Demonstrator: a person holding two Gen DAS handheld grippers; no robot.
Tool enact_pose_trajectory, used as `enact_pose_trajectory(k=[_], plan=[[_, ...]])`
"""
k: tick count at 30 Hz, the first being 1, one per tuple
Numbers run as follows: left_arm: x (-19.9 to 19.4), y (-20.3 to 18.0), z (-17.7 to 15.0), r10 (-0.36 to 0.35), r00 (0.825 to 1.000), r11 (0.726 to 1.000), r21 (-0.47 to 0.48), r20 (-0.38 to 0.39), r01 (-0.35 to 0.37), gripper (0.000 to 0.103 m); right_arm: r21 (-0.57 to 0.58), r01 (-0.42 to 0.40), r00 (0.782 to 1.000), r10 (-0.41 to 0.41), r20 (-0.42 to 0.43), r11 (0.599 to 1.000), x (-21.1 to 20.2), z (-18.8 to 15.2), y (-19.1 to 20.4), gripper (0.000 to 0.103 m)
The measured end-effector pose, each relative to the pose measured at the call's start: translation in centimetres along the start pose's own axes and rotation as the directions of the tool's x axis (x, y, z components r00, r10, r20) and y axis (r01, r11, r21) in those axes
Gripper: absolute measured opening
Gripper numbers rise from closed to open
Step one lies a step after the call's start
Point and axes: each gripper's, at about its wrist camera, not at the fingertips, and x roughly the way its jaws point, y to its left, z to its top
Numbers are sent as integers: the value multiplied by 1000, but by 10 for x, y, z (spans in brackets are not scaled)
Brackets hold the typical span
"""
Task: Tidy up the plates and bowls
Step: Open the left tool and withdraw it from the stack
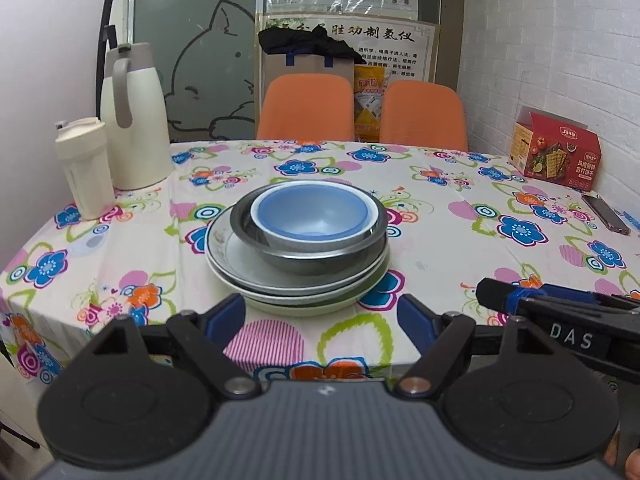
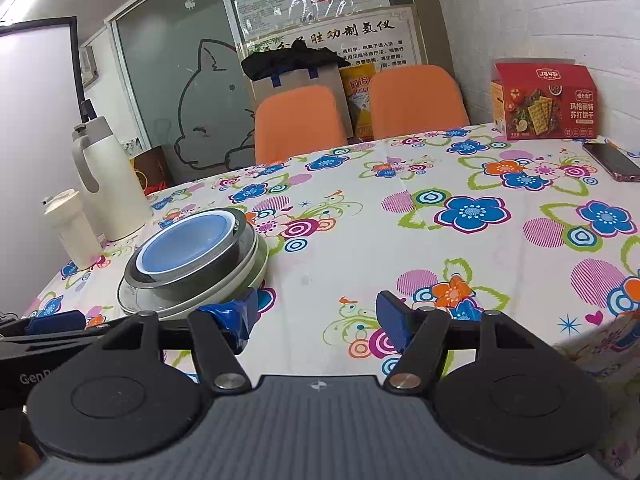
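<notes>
The stack of plates and bowls sits on the flowered tablecloth (image 1: 440,216), left of the table's middle. One blue bowl (image 1: 310,210) nests inside one metal bowl (image 1: 316,252), and both rest on white plates (image 1: 240,268); at least two rims show, the exact count unclear. Behind the stack stand one cream jug (image 1: 134,120) and one cream bottle (image 1: 84,168). Two orange chairs (image 1: 306,106) face the far edge. One red cracker box (image 1: 556,154) and one phone (image 1: 606,214) lie at the right.

The left gripper (image 1: 320,316) hangs wide open and empty, the stack straight ahead just beyond its fingertips. The right gripper (image 2: 316,316) is parted and empty too; the stack lies ahead to its left, just past its left finger.
</notes>
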Motion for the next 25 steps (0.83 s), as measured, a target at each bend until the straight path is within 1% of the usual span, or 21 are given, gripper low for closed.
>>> enact_pose_trajectory(k=[5, 8, 18, 20, 22, 25], plan=[[-4, 4, -7, 9, 1000, 1000, -10, -7, -9, 80, -54, 1, 999, -3, -40, 999, 3, -11, 8, 52], [-9, 6, -11, 15, 1000, 1000, -16, -2, -15, 80, -76, -3, 999, -1, -51, 997, 0, -17, 12, 52], [-35, 4, -17, 36, 998, 999, -3, 43, -36, 80, -106, -5, 1000, 4, -2, 994, -25, -25, 22, 53], [-40, 5, -18, 44, 997, 999, -3, 65, -44, 80, -108, -10, 1000, 11, 4, 994, -29, -26, 22, 53], [-44, 6, -19, 39, 995, 999, -12, 94, -38, 80, -108, -14, 1000, 15, 6, 994, -32, -27, 23, 53], [-47, 9, -19, 29, 995, 1000, -16, 95, -27, 81, -113, -15, 1000, 17, 8, 993, -33, -28, 24, 53]])
